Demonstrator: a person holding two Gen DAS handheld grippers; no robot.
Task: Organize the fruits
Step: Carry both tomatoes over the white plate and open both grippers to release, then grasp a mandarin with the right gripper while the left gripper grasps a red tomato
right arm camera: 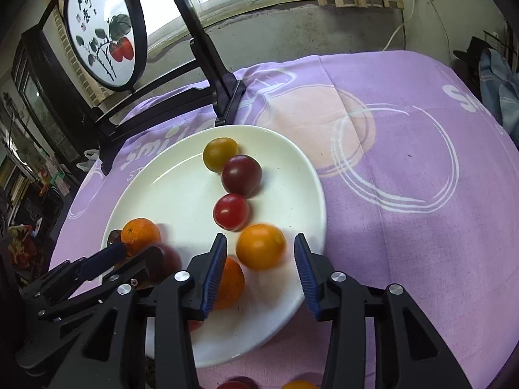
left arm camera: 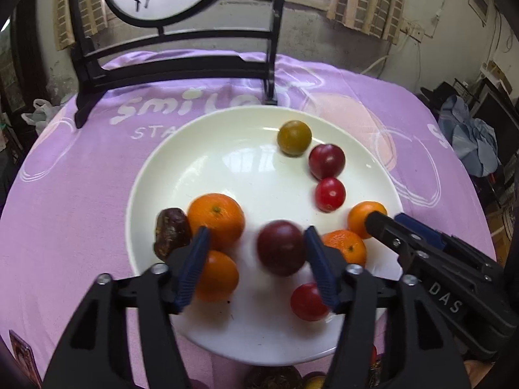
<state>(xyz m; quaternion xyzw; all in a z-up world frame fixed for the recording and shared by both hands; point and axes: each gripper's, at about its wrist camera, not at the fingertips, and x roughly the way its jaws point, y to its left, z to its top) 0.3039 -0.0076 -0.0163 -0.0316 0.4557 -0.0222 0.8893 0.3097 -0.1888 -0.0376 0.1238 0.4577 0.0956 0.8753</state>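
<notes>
Mixed round fruits (left arm camera: 215, 218) on white plate (left arm camera: 227, 149)

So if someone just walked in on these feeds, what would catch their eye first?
Probably the white plate on the purple cloth, dotted with small orange, red and dark fruits. Next, both grippers over its near edge with jaws apart: the left gripper around a blurred dark plum, the right gripper around a small orange. Behind stands a round persimmon painting.

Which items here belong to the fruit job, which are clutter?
Job: plate; oranges; dark plum; red fruits; green fruit; date; left gripper; right gripper.
Clutter: painted screen; purple cloth; curtains.
</notes>
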